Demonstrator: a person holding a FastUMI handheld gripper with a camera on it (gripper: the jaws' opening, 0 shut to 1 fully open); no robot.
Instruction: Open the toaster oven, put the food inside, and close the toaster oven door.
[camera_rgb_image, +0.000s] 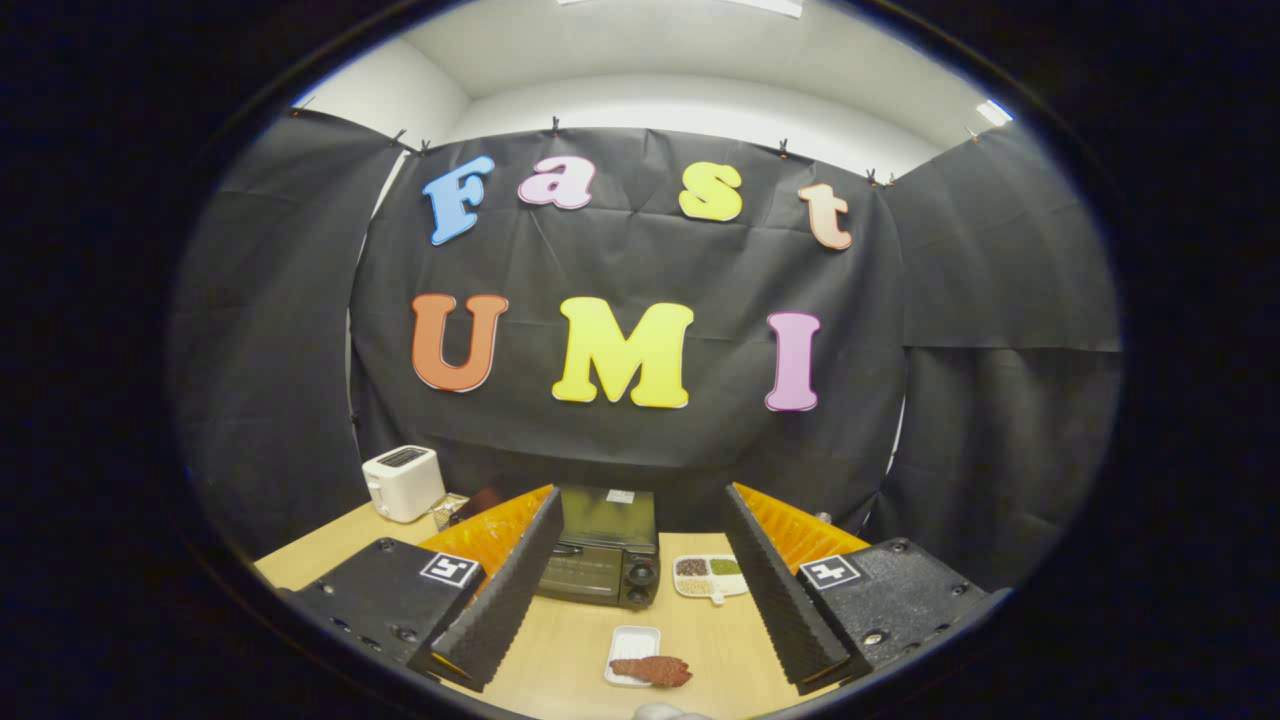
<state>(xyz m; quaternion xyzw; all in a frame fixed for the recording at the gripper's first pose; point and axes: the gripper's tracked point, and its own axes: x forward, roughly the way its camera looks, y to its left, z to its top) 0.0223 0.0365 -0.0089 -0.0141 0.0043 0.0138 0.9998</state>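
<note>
With its jaws spread wide and holding nothing, the gripper (640, 580) hangs above the wooden table (560, 650). Between the fingers lies the food (652, 670) on a small white tray (633, 648); beyond stands the toaster oven (603, 548), door closed, beside a sectioned dish (710, 577) and white toaster (403, 483).

The gripper (640, 570) carried two long fingers (510, 590) shaped like tapering wedges; their inner faces were ribbed in fine ridges from base to tip, giving a saw-toothed edge; they stood spread well apart. Each finger rose from a blocky, matte housing (385, 605) with rounded corners; small round screws (405, 633) were sunk into the housings' upper faces near the edges. On each housing, close to the finger's root, sat a square white marker (449, 569) printed with a black blocky pattern; the outer flanks of the fingers showed a ridged, grooved surface as well.
</note>
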